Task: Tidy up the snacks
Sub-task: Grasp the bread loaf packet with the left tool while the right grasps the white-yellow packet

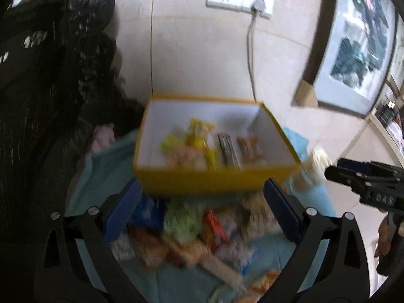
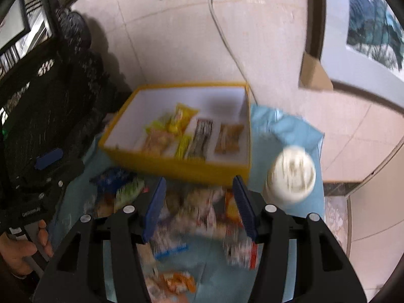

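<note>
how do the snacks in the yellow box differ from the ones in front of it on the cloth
The snacks in the yellow box lie side by side in a row; the loose pile on the blue cloth is jumbled and overlapping. The boxed ones are fewer. Both are small wrapped packets.

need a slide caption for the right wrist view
Open tongs above loose snack packets on blue cloth, before a partly filled yellow cardboard box.
</note>
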`<state>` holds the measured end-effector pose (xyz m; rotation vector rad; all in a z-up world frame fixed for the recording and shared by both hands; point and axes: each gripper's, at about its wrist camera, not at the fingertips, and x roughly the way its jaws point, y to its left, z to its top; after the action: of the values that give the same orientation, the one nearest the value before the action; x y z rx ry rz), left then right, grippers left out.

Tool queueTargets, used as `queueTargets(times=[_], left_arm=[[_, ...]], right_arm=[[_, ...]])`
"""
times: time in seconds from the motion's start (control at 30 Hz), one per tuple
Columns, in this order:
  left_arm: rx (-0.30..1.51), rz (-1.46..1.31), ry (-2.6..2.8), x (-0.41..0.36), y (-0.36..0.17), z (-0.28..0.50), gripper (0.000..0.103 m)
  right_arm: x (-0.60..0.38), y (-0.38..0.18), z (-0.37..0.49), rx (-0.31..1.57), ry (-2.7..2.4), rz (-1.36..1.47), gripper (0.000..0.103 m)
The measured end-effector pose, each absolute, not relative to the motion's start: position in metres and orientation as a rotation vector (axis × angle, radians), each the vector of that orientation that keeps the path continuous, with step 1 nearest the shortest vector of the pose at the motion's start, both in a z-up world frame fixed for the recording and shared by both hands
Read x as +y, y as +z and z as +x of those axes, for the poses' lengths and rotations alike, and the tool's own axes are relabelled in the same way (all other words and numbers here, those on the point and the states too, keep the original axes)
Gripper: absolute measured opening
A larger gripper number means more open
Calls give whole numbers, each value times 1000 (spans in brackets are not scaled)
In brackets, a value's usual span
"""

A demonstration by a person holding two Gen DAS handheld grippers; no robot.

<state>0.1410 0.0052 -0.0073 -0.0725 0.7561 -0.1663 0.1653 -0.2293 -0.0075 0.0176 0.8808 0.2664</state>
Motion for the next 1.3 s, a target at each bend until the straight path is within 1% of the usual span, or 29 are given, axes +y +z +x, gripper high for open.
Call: queueTargets(times=[0.2,0.37,0.6,0.7,0.73,0.77,0.8,0.83,0.93,1.17,1.2,1.23,1.3], left_arm=[[801,13,-293,-16,-61,70,99],[815,93,-413,-41,-101,18,99],[862,198,-462,-70,-150,-9,97],[893,213,-454,-75,-172,-12,89],[909,210,-449,-74,-178,-10,80],[925,209,-443,-72,-184,-9,66],[940,202,-440,-70,-191,-8,65],[938,194,-437,-66,-194,-7,60],[919,187,-444,-63,-196,-9,56],[920,186,-451,-63,-194,-15,54],[921,181,-453,-61,-193,-14,54],[922,172,-456,-60,-192,-15,52],[921,160,-460,-56,-190,-18,51]], right_arm=[[-242,-61,119,969,231,42,56],[-247,-92,97,1025,199,39,56],[-266,-118,90,1063,124,14,56],[-276,-131,94,1084,91,12,56],[-278,-134,96,1088,85,9,56],[-280,-138,99,1093,75,2,56],[-280,-142,102,1096,72,-3,56],[-279,-145,105,1099,70,-11,56],[-274,-157,121,1106,69,-45,56],[-257,-193,156,1180,37,-84,56],[-254,-193,155,1167,48,-96,48],[-252,-192,155,1163,69,-100,32],[-246,-189,152,1156,95,-124,28]])
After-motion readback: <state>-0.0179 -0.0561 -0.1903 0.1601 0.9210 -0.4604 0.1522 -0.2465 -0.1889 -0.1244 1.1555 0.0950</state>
